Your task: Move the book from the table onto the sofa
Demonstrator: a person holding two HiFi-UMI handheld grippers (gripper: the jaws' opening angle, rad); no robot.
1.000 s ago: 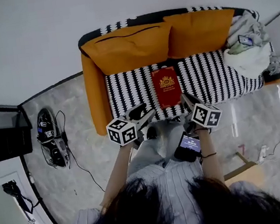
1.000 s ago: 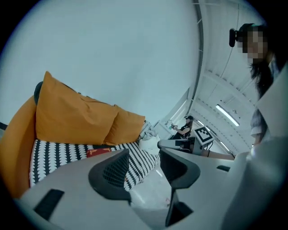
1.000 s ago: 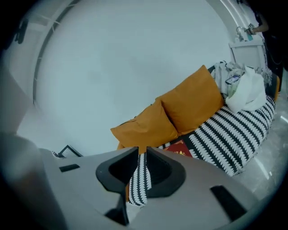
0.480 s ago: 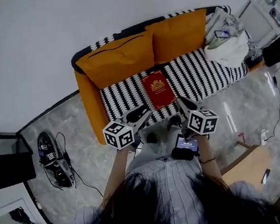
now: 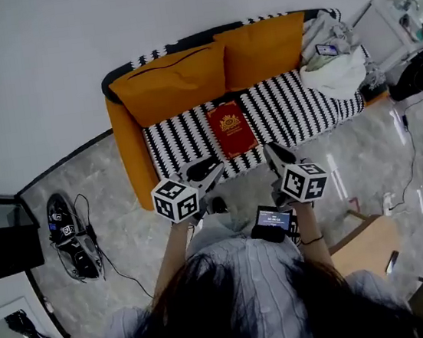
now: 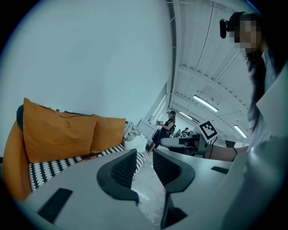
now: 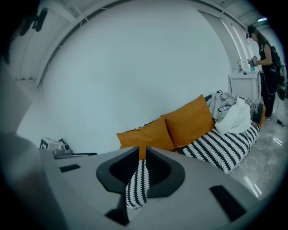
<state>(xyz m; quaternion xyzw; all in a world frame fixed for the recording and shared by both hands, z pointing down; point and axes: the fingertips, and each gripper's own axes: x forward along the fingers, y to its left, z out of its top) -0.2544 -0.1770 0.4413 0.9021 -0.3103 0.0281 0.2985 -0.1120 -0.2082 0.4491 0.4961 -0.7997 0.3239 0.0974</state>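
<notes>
The red book [image 5: 231, 127] lies flat on the striped seat of the sofa [image 5: 295, 103], at the centre of the head view, just below the orange cushions [image 5: 177, 84]. Our left gripper [image 5: 208, 171] hangs under it in the frame, apart from it, its jaws closing on nothing. Our right gripper [image 5: 273, 155] is all but shut and also empty. The task looks done to us. The risk: the book's lower end sits near the seat's front edge, where a careless sweep of either gripper could knock it to the floor [image 5: 106, 193].
</notes>
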